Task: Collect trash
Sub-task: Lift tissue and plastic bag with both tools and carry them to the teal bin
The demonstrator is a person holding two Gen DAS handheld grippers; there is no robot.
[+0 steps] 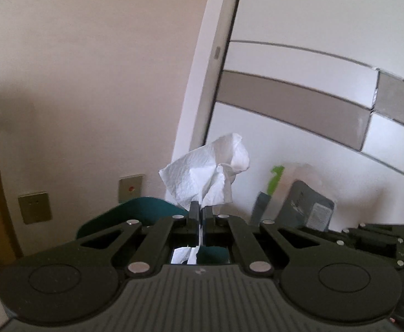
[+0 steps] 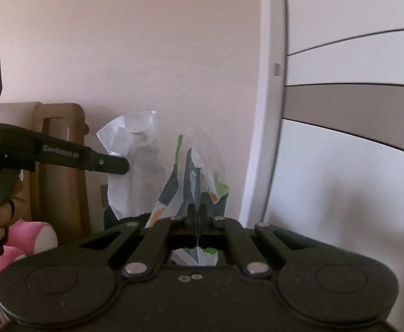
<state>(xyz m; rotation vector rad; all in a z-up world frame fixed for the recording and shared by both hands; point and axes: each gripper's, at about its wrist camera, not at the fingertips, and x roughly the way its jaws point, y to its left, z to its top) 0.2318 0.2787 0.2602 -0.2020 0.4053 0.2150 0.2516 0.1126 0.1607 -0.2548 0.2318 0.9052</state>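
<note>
At the centre of the left wrist view, the left gripper (image 1: 201, 207) has its jaws clamped on a crumpled white paper towel (image 1: 206, 174) that stands up above the fingertips. In the right wrist view, the right gripper (image 2: 197, 210) pinches a clear plastic wrapper (image 2: 193, 171) with green and grey print, just right of the towel at centre frame.

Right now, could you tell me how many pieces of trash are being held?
2: a white tissue pinched in the left tool, and a clear printed wrapper pinched in the right tool. More may lie out of view.
</note>
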